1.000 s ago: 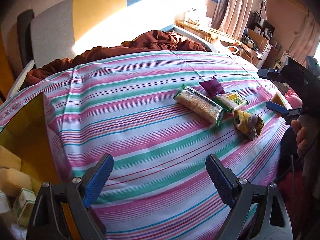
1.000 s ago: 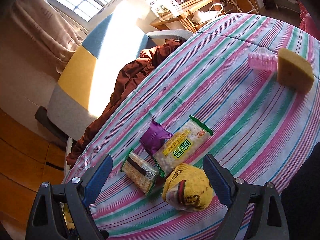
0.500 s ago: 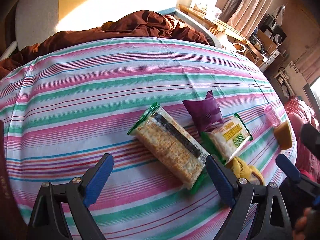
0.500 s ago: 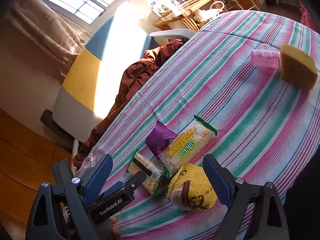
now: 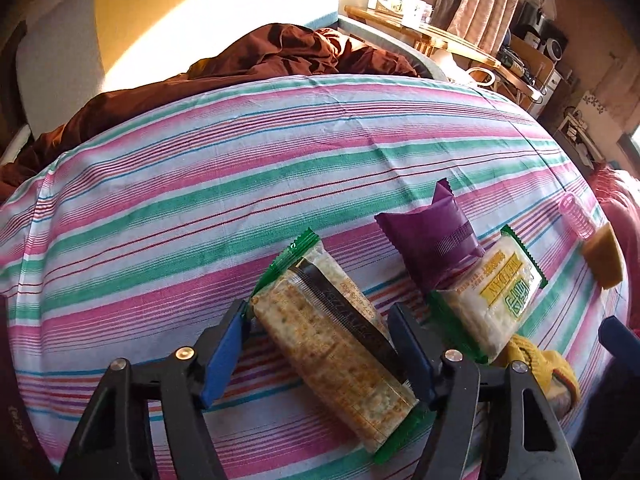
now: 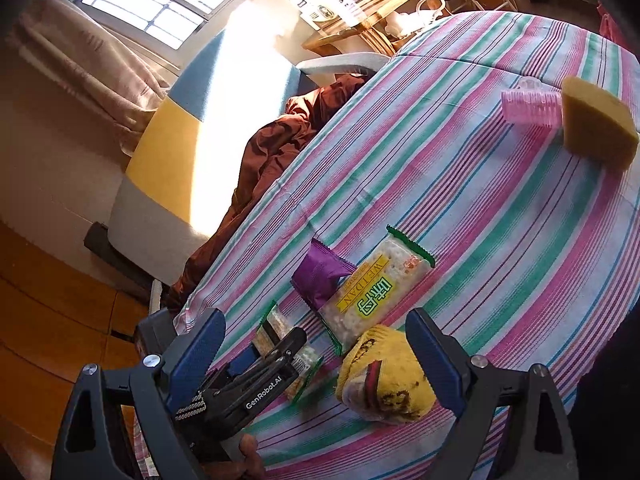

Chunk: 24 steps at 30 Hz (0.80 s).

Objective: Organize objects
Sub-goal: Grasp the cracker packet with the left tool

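Left gripper (image 5: 320, 330): jaws closing around the cracker packet (image 5: 336, 344) on the striped surface (image 5: 200, 208), pads not yet clamped. Right gripper (image 6: 316, 344): jaws released above the yellow sock (image 6: 384, 376). Sorting appears barely begun; the rice-cracker packet (image 5: 492, 292), purple sachet (image 5: 432, 240), sponge (image 6: 596, 124) and pink roller (image 6: 532, 110) remain scattered at right.

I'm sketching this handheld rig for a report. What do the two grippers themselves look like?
Both look alike: the left gripper and right gripper each have black angular plastic arms with triangular cut-outs, silver round screws at the joints, and flat dark blue pads on the fingers. Seen from the right wrist, the left gripper's black body carries white "GenRobot.AI" lettering and a patterned strip.
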### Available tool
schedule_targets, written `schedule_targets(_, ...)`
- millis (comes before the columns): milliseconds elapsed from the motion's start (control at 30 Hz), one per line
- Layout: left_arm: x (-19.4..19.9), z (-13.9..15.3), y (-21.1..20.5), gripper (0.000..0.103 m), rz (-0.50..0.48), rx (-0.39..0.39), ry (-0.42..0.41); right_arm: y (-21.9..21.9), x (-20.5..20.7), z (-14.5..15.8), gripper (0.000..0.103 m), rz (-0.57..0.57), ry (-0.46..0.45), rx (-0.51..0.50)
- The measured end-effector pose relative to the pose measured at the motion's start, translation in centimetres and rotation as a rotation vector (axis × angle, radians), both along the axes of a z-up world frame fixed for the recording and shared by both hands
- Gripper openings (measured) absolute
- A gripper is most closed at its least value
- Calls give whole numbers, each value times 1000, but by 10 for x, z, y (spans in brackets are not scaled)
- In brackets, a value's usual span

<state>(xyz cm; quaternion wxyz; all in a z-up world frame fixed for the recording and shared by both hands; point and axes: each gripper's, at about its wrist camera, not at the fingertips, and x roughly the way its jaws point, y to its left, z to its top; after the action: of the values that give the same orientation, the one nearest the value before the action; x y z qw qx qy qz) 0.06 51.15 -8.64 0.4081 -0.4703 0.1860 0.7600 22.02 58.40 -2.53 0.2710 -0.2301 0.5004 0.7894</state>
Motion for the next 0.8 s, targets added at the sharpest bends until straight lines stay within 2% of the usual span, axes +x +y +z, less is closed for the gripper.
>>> schedule_targets(233,12,0,-49,68,-77,17,16,2,1,-2,93,-23,-26,-6)
schedule_targets(367,28,-1,-91,68,-137,66,24,3,-1,-4,93,-23,-51,-11)
schedule_targets(567,43,-2,-148,68,-148,141,3,2,-6,-7,93,-24,-117,-4)
schedule_targets(800,45,-1,-154,70,-157,134,-15,2,-7,-9,93,-37,-180,0)
